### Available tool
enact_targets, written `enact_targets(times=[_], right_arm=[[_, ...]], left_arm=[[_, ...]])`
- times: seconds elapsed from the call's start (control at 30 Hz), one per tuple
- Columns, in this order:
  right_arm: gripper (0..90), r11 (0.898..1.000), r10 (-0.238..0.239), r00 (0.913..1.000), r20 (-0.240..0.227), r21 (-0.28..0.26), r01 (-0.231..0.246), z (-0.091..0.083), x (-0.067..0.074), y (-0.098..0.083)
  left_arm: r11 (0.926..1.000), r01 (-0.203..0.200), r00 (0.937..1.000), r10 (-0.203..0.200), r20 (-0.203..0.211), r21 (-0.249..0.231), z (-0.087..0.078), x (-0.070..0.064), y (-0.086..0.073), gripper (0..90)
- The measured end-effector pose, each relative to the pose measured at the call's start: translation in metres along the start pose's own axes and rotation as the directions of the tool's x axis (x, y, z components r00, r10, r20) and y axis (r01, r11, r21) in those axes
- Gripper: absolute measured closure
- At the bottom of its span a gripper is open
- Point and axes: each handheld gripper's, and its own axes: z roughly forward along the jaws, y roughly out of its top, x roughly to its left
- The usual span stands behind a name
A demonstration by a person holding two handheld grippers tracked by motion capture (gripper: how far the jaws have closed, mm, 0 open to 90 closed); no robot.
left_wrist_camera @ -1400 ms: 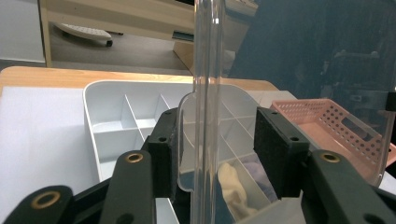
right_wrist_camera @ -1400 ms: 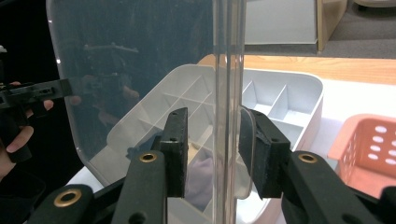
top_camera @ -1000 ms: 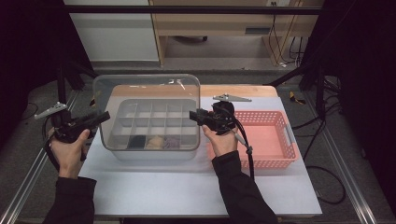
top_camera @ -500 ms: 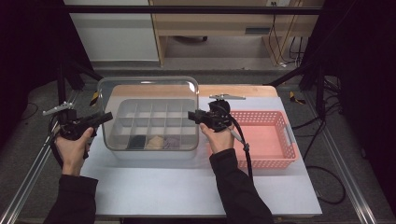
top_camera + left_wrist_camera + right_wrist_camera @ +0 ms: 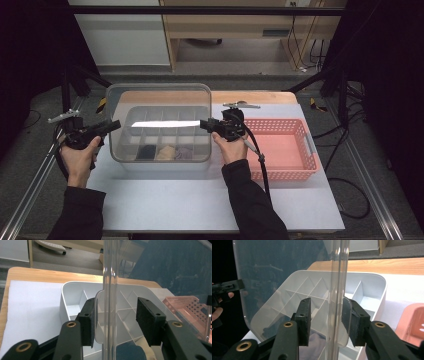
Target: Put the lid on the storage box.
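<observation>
Clear plastic lid (image 5: 159, 122), one, held up over one white divided tray (image 5: 165, 165); one pink basket (image 5: 285, 150) right. Our left gripper (image 5: 116, 323) stands part open astride the lid's edge, one pad touching; our right gripper (image 5: 325, 320), jaws just widening, likewise straddles it. Tray contents blurred.

Items in the organizer (image 5: 165, 152) blur behind the clear lid (image 5: 159, 100)
</observation>
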Motion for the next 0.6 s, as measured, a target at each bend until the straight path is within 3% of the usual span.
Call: enact_targets(times=[0.3,0.6], right_arm=[[55.3,1.000,0.005,0.9995,0.030,0.003,-0.005,0.009,-0.001,0.000],[46.7,1.000,-0.027,0.9960,0.085,0.017,0.025,0.022,-0.001,-0.001]], left_arm=[[0.9999,-0.013,0.9999,0.013,-0.009,0.010,0.006,0.003,-0.001,50.0],[0.9980,-0.047,0.9979,0.049,-0.042,0.041,0.017,0.003,-0.001,44.5]])
